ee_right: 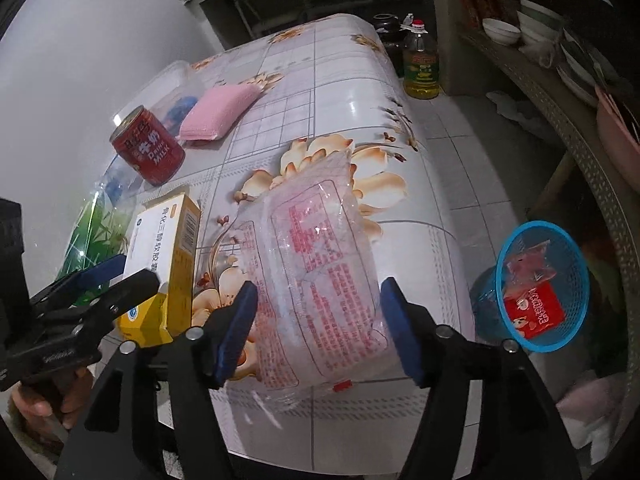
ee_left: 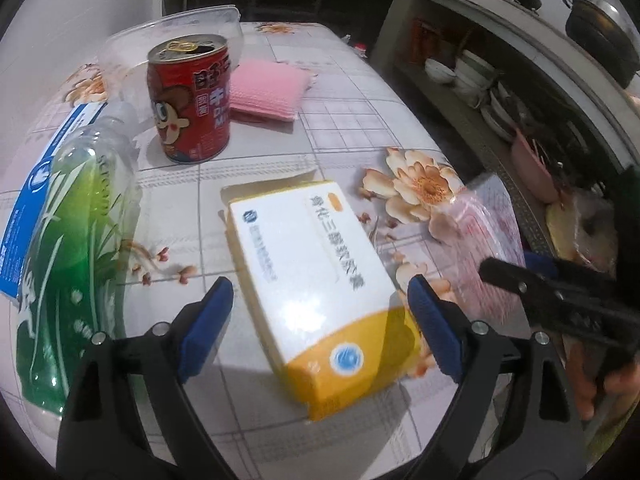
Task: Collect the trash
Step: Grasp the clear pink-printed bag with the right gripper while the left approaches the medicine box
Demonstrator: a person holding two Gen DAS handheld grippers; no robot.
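Glossy vinyl tablecloth (ee_left: 340, 120), printed with peach blossoms and grey grid lines, stretched over the table. White-and-yellow cardboard box (ee_left: 320, 280), rectangular and smooth, lying flat between the blue pads of the left gripper (ee_left: 320, 308); jaws spread wide, pads clear of the box on both sides. Left of it, a clear plastic bottle (ee_left: 76, 248) on its side, green leaf-print label, ribbed wall. Behind, a red cylindrical drink can (ee_left: 190, 100), upright, ring-pull top opened, cartoon face on the side. Just beyond the can, a pink waffle-textured sponge pad (ee_left: 266, 90), soft and squarish, and a clear plastic tub (ee_left: 192, 20).

Crinkled transparent wrapper (ee_right: 320, 264) with red print (text too blurred to read) lying flat near the table's edge, framed by the right gripper (ee_right: 318, 332); jaws parted to a middling gap, pads not pressing the film. Off the table on the floor side, a blue mesh plastic basket (ee_right: 576, 312), round, already containing a red packet (ee_right: 534, 312) and a pink wrapper (ee_right: 528, 268). Farther back on the tiled floor, a bottle of yellow oil (ee_right: 420, 64).
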